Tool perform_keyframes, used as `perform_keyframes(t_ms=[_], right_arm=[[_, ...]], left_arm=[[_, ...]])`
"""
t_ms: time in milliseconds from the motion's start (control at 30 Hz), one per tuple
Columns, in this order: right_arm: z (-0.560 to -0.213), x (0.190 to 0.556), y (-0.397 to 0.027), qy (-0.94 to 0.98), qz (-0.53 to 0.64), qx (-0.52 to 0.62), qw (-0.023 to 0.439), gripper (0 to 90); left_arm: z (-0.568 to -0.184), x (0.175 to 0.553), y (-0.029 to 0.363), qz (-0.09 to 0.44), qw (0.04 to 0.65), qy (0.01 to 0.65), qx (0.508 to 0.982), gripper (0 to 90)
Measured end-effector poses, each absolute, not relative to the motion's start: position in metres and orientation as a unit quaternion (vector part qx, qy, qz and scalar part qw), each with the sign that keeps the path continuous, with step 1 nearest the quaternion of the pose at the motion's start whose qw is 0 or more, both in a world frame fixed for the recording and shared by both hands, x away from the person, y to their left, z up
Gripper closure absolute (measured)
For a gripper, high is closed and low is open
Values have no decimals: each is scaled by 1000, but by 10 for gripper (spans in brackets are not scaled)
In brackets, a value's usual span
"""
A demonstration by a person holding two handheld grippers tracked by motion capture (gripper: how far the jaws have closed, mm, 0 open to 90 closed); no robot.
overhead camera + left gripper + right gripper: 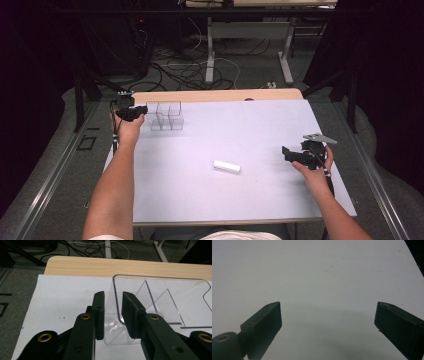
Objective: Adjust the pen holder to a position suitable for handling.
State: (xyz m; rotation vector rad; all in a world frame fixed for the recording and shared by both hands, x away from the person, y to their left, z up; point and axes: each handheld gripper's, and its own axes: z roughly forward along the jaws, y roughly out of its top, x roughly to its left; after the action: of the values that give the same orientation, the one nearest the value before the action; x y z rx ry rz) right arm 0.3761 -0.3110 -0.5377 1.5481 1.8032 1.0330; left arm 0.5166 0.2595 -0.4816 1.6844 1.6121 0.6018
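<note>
At the table's far-left corner the left gripper [113, 312] straddles the clear acrylic organizer's [167, 116] wall, grip unconfirmed, so slick plastic may slip or tip; right gripper [295, 155] gapes empty, white block [227, 166] mid-table.

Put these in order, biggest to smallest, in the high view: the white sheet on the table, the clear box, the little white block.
1. white sheet
2. clear box, far smaller, though it sits farther from the camera
3. white block, smallest, even though nearer
</note>
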Motion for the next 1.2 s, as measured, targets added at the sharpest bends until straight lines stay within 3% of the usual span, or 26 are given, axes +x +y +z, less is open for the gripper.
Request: perform_keyframes(t_ms=[433,700,1200], right_arm=[[-538,376,-309,670,382,577,268,73],[-539,377,-309,675,381,571,269,74],[-539,377,-309,676,381,571,266,85]], left_arm=[[-481,513,252,235,347,630,654,837],[-486,505,249,252,358,641,630,876],[-483,501,246,246,355,663,612,885]])
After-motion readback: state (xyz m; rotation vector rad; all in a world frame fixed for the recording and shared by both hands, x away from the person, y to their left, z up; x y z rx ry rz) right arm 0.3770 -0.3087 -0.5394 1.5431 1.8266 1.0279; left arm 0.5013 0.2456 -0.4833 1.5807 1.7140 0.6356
